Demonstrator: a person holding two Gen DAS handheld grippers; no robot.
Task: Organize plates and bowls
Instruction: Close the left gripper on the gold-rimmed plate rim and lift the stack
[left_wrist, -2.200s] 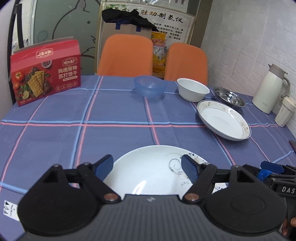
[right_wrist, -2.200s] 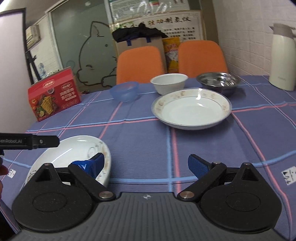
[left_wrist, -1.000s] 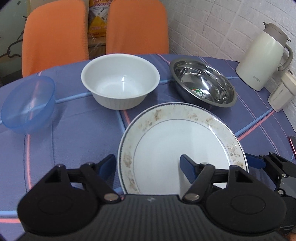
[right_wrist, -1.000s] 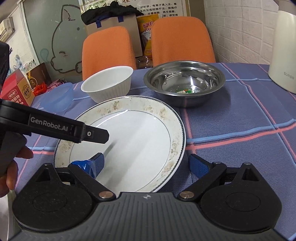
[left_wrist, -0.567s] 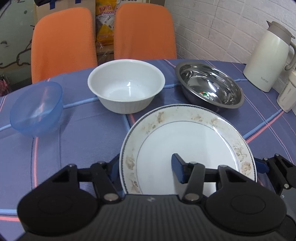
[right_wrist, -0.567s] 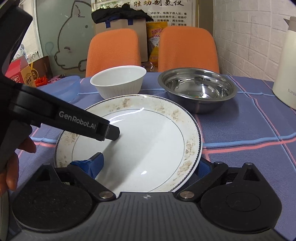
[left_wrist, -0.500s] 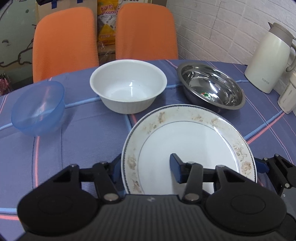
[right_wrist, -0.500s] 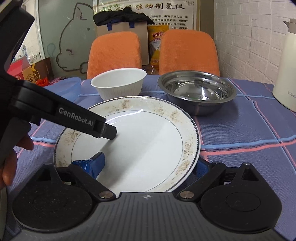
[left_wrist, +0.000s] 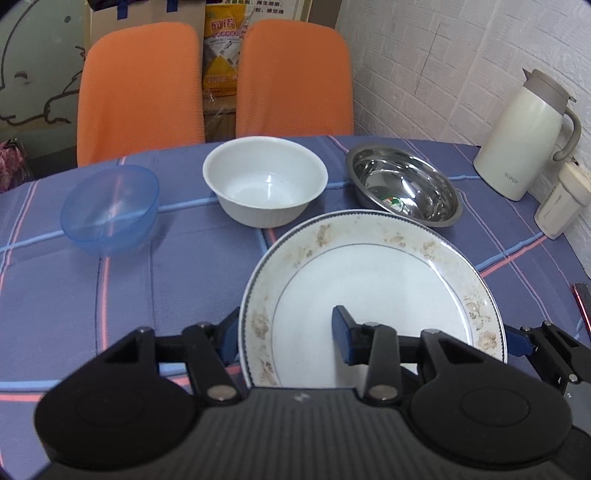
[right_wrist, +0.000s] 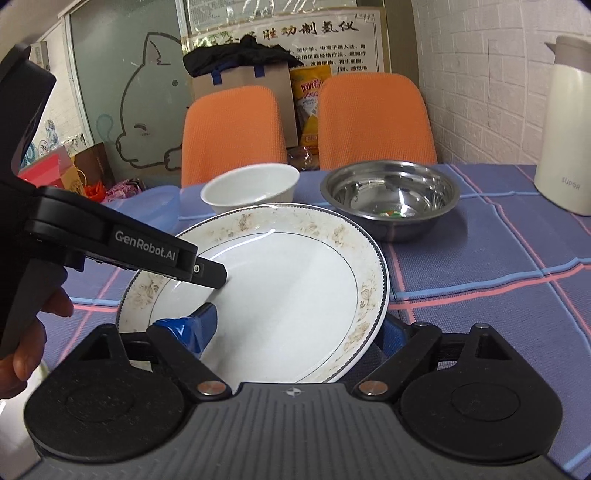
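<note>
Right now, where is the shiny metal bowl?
In the left wrist view the metal bowl sits on the table toward the back right, just beyond the big flowered plate, between the white bowl and the cream jug.

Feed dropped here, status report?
Left gripper and right gripper both straddle the floral plate rim, jaws not visibly clamped. White bowl, steel bowl close behind.

Surface (left_wrist: 177, 266) w/ blue-purple checked cloth, pink & light-blue lines. Two orange chairs (left_wrist: 142, 85) behind it, side by side. Btwn them a yellow bag (left_wrist: 221, 55); cardboard box (right_wrist: 240, 83) w/ black cloth on top. White brick wall (left_wrist: 424, 62) on the right. Frosted glass panel w/ cartoon animal outline (right_wrist: 147, 110) on the left; poster w/ Chinese text (right_wrist: 314, 29) at back.
</note>
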